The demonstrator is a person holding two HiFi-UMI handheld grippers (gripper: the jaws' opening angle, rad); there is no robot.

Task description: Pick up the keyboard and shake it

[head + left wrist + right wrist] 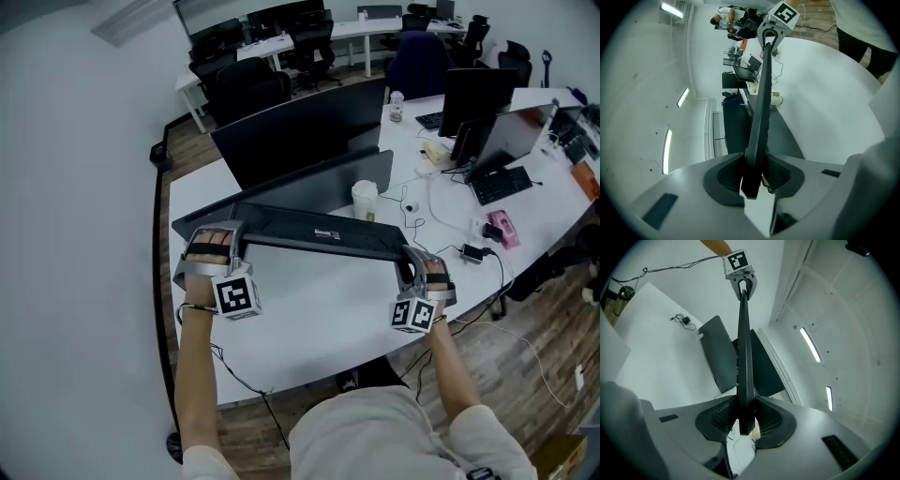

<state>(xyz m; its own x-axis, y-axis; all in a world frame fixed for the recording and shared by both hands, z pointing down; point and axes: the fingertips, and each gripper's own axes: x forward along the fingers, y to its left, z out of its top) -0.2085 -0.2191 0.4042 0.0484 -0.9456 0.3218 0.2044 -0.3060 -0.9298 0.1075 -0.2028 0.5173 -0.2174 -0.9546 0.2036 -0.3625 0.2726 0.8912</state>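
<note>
Two grippers carry one keyboard between them, one at each short end. The left gripper has its jaws closed on the keyboard's left end, and the right gripper is clamped on the other end in the same way. In each gripper view the ribbed pads press both flat faces of the board.

The keyboard is a long, thin, dark slab. From the head view its broad face is tipped toward the camera, smooth and nearly black, with a small pale patch near the middle; whether that is a label cannot be told. The far long edge catches a line of lighter grey.

Seen from the left gripper view it stands on edge, a narrow black blade running straight out from between the jaws to the other gripper at its far tip. The right gripper view shows the same narrow profile, slightly thicker close to the pads and tapering away with distance.

The board hangs in the air above the white desk, which lies below and on the near side of both grippers. Beyond the keyboard, past the grippers' tips, are a dark monitor and a pale cup.
</note>
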